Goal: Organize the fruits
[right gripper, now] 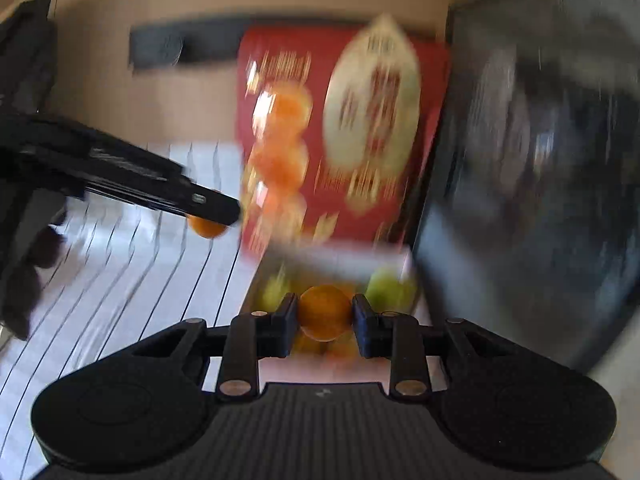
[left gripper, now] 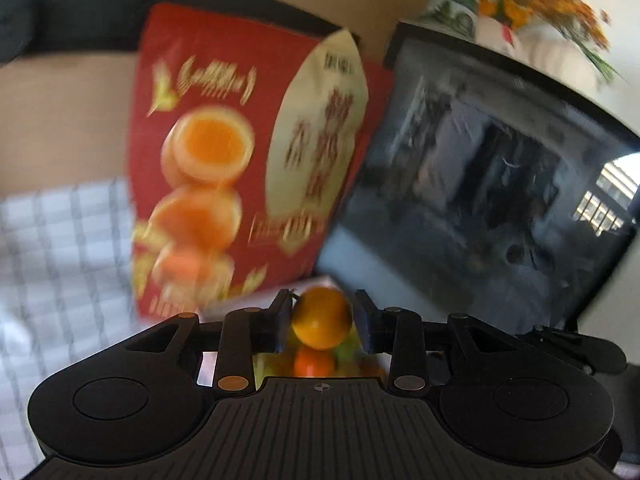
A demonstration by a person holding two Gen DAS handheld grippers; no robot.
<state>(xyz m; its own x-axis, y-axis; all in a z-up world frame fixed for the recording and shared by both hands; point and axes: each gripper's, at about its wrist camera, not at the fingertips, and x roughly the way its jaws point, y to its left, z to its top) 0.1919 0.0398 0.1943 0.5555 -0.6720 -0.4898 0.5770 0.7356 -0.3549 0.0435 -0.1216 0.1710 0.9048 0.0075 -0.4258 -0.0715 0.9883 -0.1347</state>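
- Left claw (left gripper: 322, 322) sits low centre in my left wrist view, clamped on an orange (left gripper: 321, 317); more fruit (left gripper: 314, 362) lies blurred beneath it
- Right claw (right gripper: 325, 318) grips a second orange (right gripper: 325, 312) at lower centre of my right wrist view, above a tray (right gripper: 340, 258) of green and orange fruit
- I see the red egg box (left gripper: 224, 152) upright behind, a black microwave (left gripper: 500, 184) to its right
- Checked cloth (left gripper: 60, 248) covers the bench at left
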